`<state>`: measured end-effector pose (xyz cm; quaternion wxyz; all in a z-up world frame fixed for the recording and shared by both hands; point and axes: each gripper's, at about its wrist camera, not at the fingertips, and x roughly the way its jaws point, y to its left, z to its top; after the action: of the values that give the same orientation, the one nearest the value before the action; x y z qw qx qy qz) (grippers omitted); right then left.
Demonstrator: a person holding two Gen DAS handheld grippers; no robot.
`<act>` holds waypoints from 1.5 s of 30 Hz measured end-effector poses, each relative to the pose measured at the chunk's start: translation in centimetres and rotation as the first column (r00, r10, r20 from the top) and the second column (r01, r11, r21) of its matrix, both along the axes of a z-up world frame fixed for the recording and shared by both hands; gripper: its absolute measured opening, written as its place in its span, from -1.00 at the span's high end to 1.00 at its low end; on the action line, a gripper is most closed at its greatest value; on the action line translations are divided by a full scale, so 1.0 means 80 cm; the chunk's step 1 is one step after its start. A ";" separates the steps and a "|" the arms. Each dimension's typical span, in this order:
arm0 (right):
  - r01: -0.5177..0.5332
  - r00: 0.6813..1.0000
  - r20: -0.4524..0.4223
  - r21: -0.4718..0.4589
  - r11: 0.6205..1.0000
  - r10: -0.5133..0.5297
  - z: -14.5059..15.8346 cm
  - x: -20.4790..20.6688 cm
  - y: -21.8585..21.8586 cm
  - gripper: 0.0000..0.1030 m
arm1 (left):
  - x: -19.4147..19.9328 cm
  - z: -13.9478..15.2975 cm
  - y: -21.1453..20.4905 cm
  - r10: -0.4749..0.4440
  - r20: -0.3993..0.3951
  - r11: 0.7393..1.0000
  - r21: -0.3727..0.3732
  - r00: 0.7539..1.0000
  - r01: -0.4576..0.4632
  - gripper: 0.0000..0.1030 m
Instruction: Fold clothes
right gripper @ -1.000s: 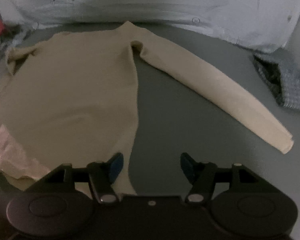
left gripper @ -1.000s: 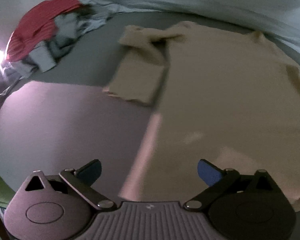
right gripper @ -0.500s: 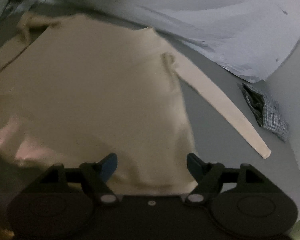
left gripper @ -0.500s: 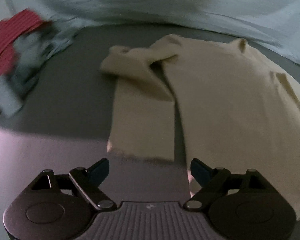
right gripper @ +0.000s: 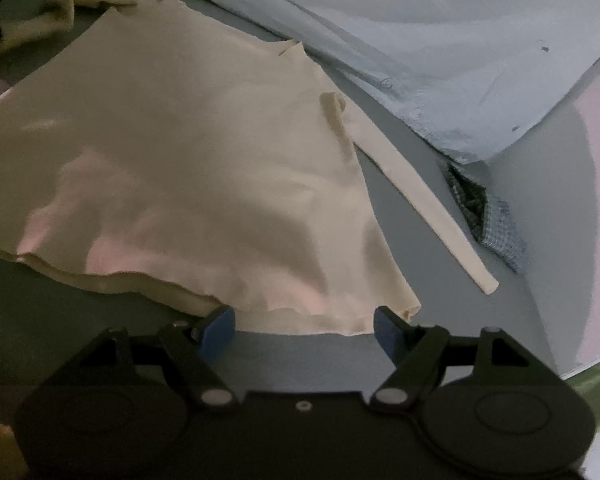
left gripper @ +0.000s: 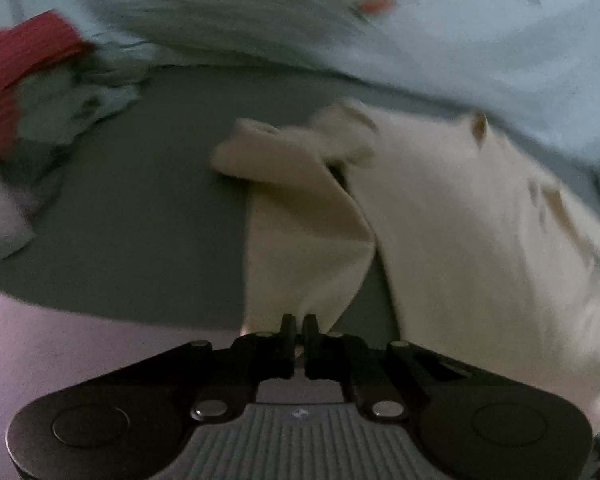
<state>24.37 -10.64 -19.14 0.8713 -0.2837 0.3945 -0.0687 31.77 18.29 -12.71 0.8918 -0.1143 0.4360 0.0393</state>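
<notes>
Lying flat on the grey surface, the cream long-sleeved top has its hem edge toward both cameras and its collar toward the pale blue sheet bunched along the far side. In the left wrist view the left tongs are pinched together on the cuff end of the top's near sleeve, which is doubled back alongside the body of the top; a narrow strip of bare grey shows between sleeve and body. Open grey surface spreads to the left of that sleeve as far as the heap of red and grey clothes at the far left edge. In the right wrist view the right tongs stand wide apart just at the hem, with the hem's right corner between the blue pads but not pressed by them. The other sleeve runs out straight to the right, its cuff near a checked cloth, and bare surface lies between that sleeve and the body.

A second ago the left tongs were open over the lower body of the top; they have since swung across to the folded sleeve and closed on its end. The right tongs have come from beside the top's side edge to its hem and opened wider.
</notes>
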 end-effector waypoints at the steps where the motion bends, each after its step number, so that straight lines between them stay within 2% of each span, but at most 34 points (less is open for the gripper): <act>1: 0.000 1.000 0.004 -0.007 1.000 0.000 -0.001 0.001 0.002 -0.50 | -0.006 0.012 0.015 0.033 0.018 0.999 -0.043 0.999 -0.032 0.92; 4: 0.001 1.000 0.015 0.004 1.000 -0.001 -0.003 0.008 0.006 -0.51 | -0.030 0.060 0.062 0.143 0.065 0.974 -0.184 0.988 -0.129 0.93; 7: -0.005 1.000 0.023 0.009 1.000 0.004 -0.004 0.016 0.008 -0.51 | -0.063 0.111 0.103 0.264 0.115 0.924 -0.315 0.958 -0.217 0.93; 9: -0.017 1.000 0.025 0.000 1.000 0.017 -0.004 0.020 0.010 -0.51 | -0.082 0.140 0.126 0.338 0.147 0.886 -0.382 0.929 -0.262 0.93; 12: -0.036 0.999 0.033 -0.014 0.999 0.036 -0.006 0.023 0.014 -0.51 | -0.106 0.167 0.164 0.486 0.146 0.802 -0.466 0.861 -0.374 0.93; 13: -0.039 0.999 0.034 -0.013 0.999 0.039 -0.006 0.024 0.014 -0.51 | -0.110 0.169 0.174 0.530 0.140 0.782 -0.462 0.836 -0.418 0.93; 15: -0.044 0.998 0.036 -0.011 0.999 0.044 -0.005 0.027 0.014 -0.51 | -0.111 0.167 0.187 0.579 0.127 0.778 -0.381 0.805 -0.499 0.93; 18: -0.042 0.998 0.040 -0.007 0.999 0.043 -0.005 0.025 0.015 -0.53 | -0.110 0.139 0.195 0.629 0.062 0.768 -0.204 0.775 -0.607 0.93; 19: -0.041 0.998 0.043 -0.005 0.999 0.041 -0.005 0.023 0.015 -0.54 | -0.110 0.125 0.200 0.646 0.024 0.753 -0.185 0.763 -0.632 0.93; 21: -0.037 0.998 0.049 -0.002 0.999 0.037 -0.006 0.021 0.015 -0.54 | -0.113 0.098 0.209 0.679 -0.061 0.710 -0.198 0.731 -0.676 0.93; 23: -0.035 0.998 0.052 -0.004 0.999 0.035 -0.007 0.021 0.013 -0.54 | -0.118 0.085 0.215 0.692 -0.114 0.679 -0.232 0.712 -0.697 0.93; 26: -0.026 0.998 0.053 -0.014 1.000 0.027 -0.008 0.024 0.015 -0.55 | -0.110 0.095 0.206 0.669 -0.078 0.714 -0.210 0.740 -0.668 0.93; 27: -0.021 0.998 0.053 -0.018 1.000 0.022 -0.008 0.025 0.016 -0.56 | -0.111 0.103 0.205 0.664 -0.069 0.716 -0.229 0.745 -0.660 0.93; 30: -0.015 0.998 0.053 -0.032 0.999 0.017 -0.009 0.027 0.019 -0.57 | -0.130 0.138 0.215 0.665 -0.020 0.678 -0.402 0.746 -0.616 0.93; 32: -0.010 0.998 0.054 -0.040 0.999 0.012 -0.010 0.028 0.021 -0.57 | -0.136 0.160 0.217 0.669 0.053 0.692 -0.408 0.741 -0.595 0.93; 34: -0.006 0.998 0.057 -0.044 0.999 0.009 -0.011 0.028 0.023 -0.58 | -0.129 0.135 0.230 0.705 0.007 0.672 -0.324 0.709 -0.665 0.93; 35: -0.004 0.998 0.058 -0.046 0.999 0.006 -0.011 0.029 0.024 -0.59 | -0.126 0.120 0.238 0.724 -0.021 0.657 -0.284 0.690 -0.698 0.93; 38: 0.001 0.998 0.061 -0.046 0.999 0.002 -0.010 0.031 0.023 -0.60 | -0.114 0.029 0.274 0.769 -0.264 0.531 -0.242 0.582 -0.812 0.94; 40: -0.001 0.998 0.059 -0.048 0.999 0.004 -0.010 0.030 0.023 -0.60 | -0.115 0.004 0.278 0.766 -0.312 0.504 -0.250 0.561 -0.827 0.93; 43: 0.003 0.998 0.055 -0.041 0.999 -0.001 -0.009 0.030 0.023 -0.60 | -0.099 0.010 0.265 0.767 -0.254 0.592 -0.073 0.589 -0.803 0.85; 44: 0.004 0.999 0.050 -0.033 0.999 -0.002 -0.008 0.031 0.022 -0.60 | -0.094 0.013 0.260 0.765 -0.235 0.614 -0.011 0.599 -0.789 0.59; 45: 0.004 0.999 0.045 -0.022 1.000 -0.003 -0.006 0.031 0.020 -0.60 | -0.089 0.015 0.256 0.762 -0.217 0.633 0.047 0.611 -0.773 0.44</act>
<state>26.88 -9.06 -19.60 0.8766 -0.2908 0.3748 -0.0810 24.66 38.75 -11.53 0.7329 -0.3073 0.4402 0.4180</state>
